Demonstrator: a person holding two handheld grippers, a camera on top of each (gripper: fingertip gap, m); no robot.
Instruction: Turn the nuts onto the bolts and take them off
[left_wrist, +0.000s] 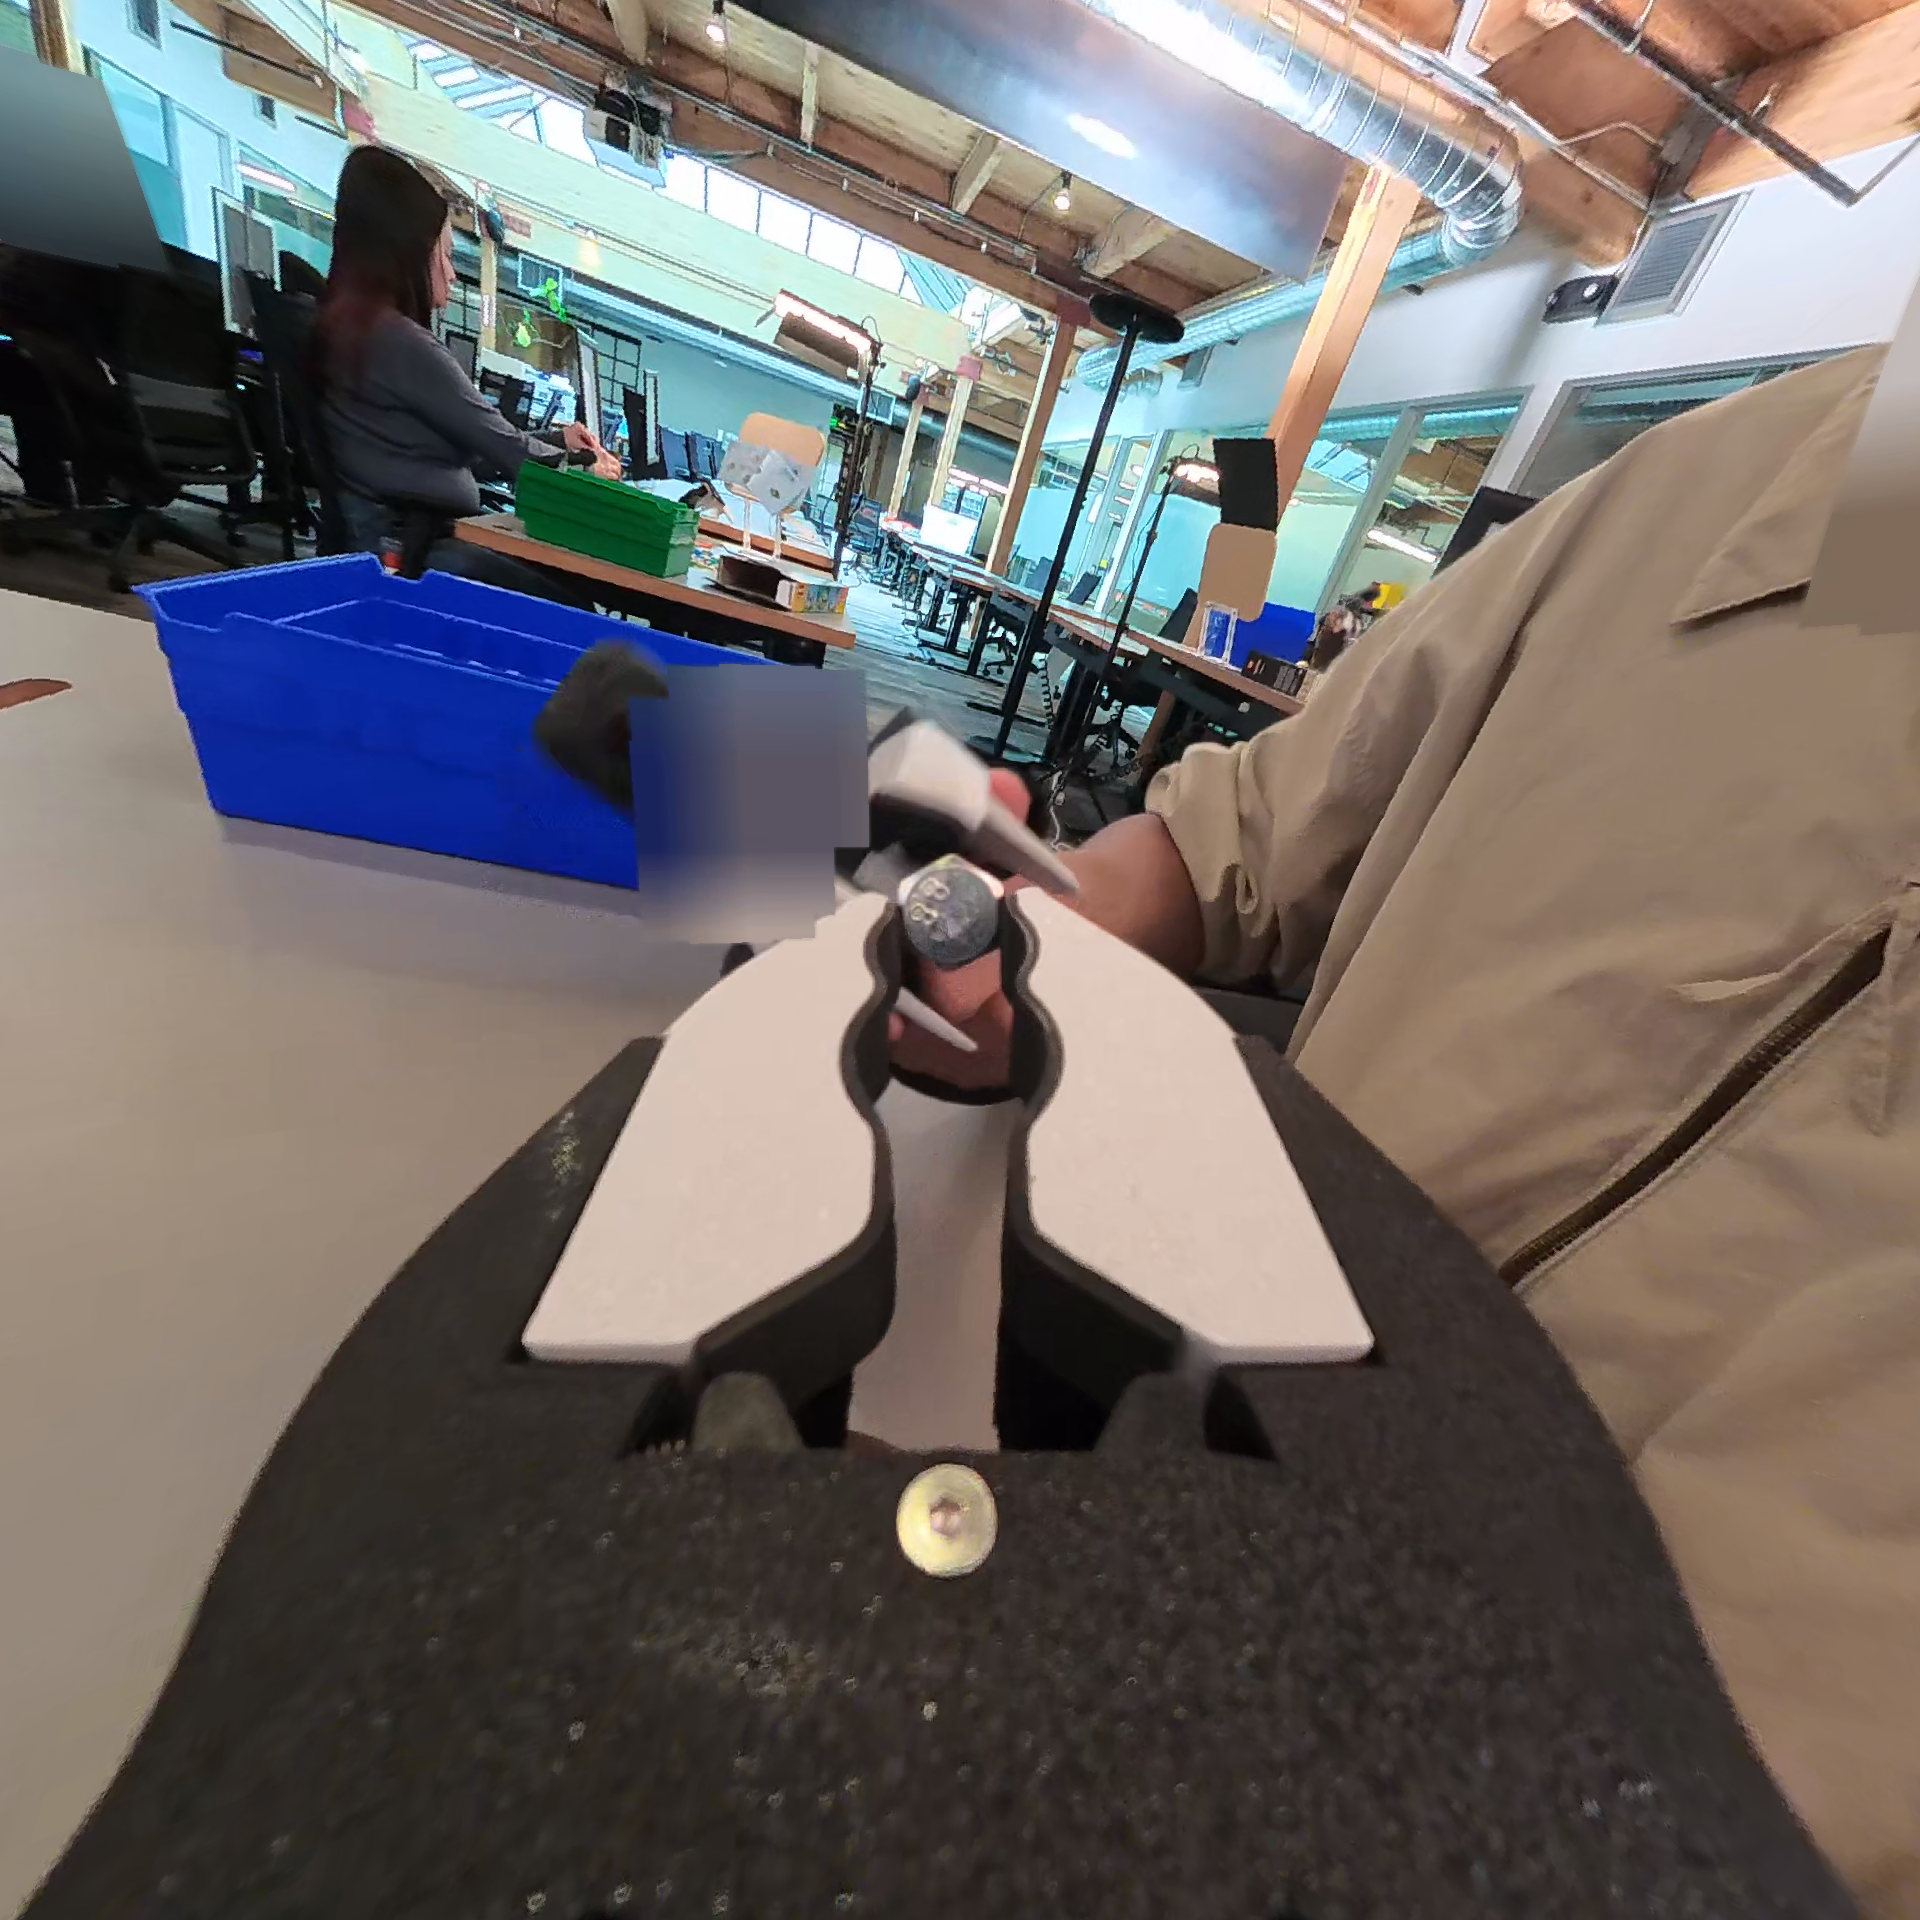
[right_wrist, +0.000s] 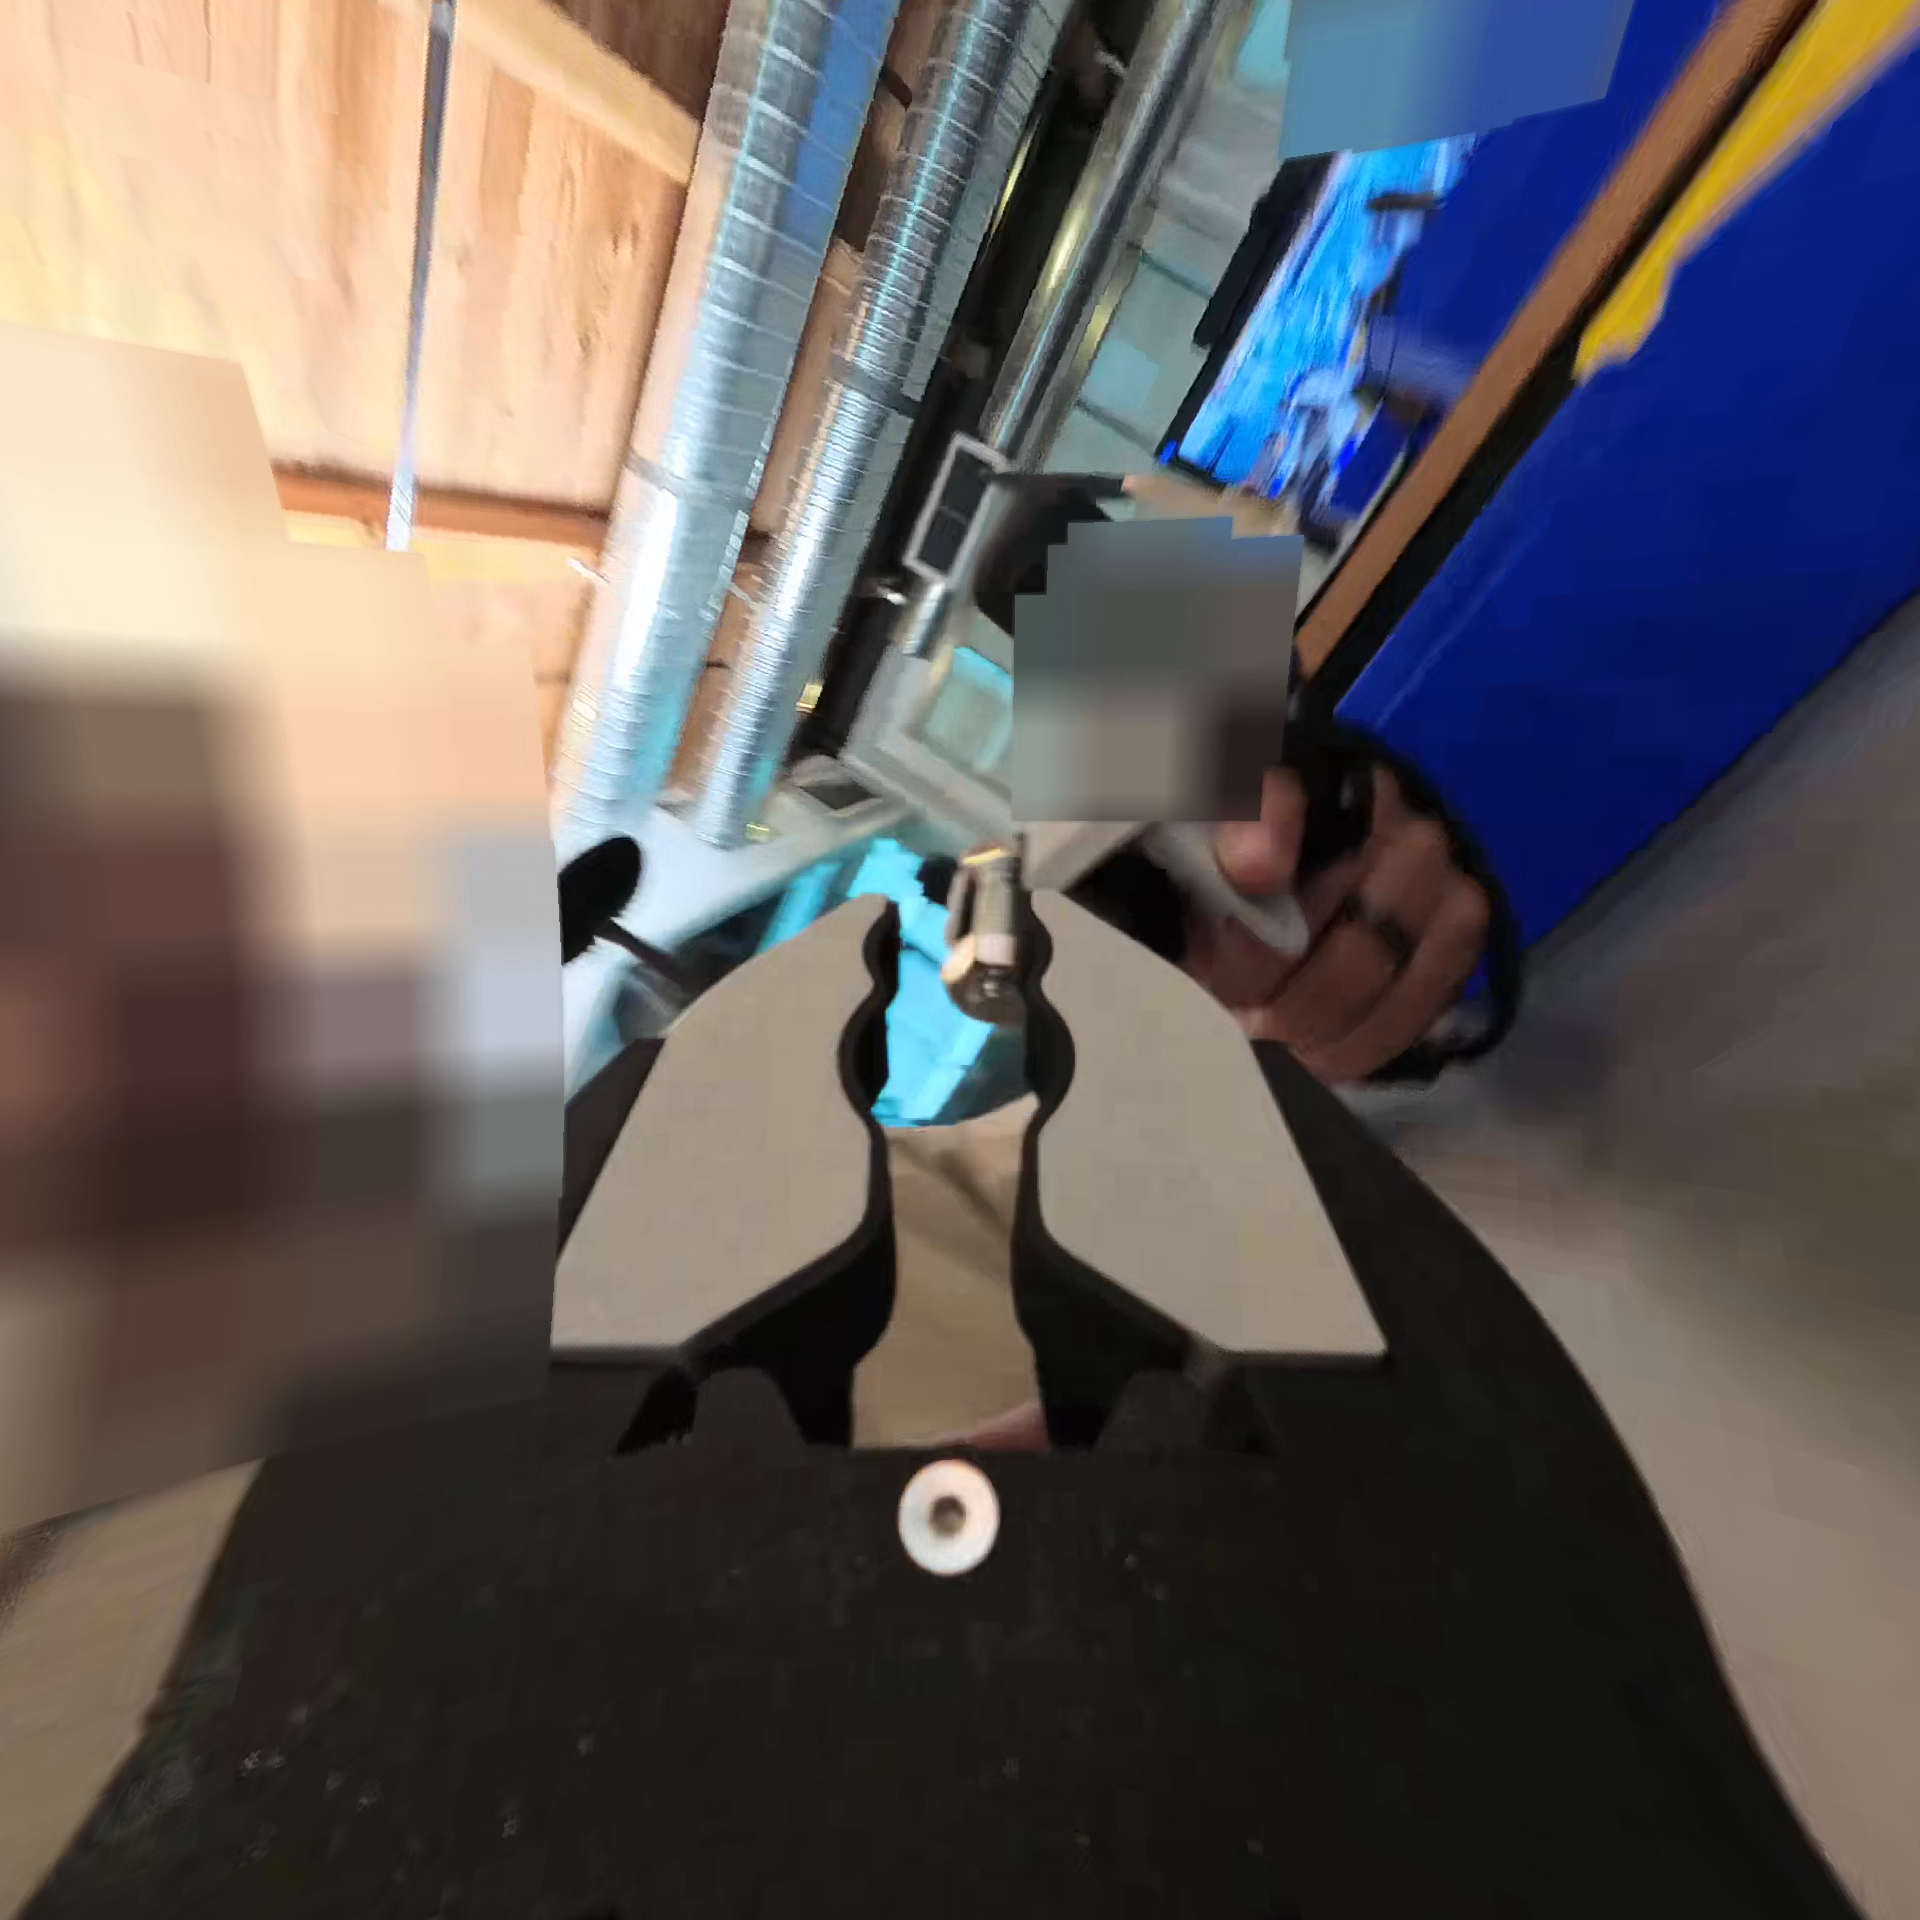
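My left gripper is shut on the head of a steel bolt, which faces the camera; its shaft points away and is hidden. Beyond it the right gripper's pale fingers stand one above and one below the bolt, held by a hand. In the right wrist view, which is motion-blurred, my right gripper is open. The bolt with a nut on it lies between the tips, close to the right finger, with a gap to the left one. A hand holds the left gripper, mostly hidden.
A blue plastic bin stands on the grey table to the left; it also shows in the right wrist view. The holder's beige jacket fills the right side. Another person sits at a far desk with green bins. My two grippers' fingertips are within a few centimetres of each other.
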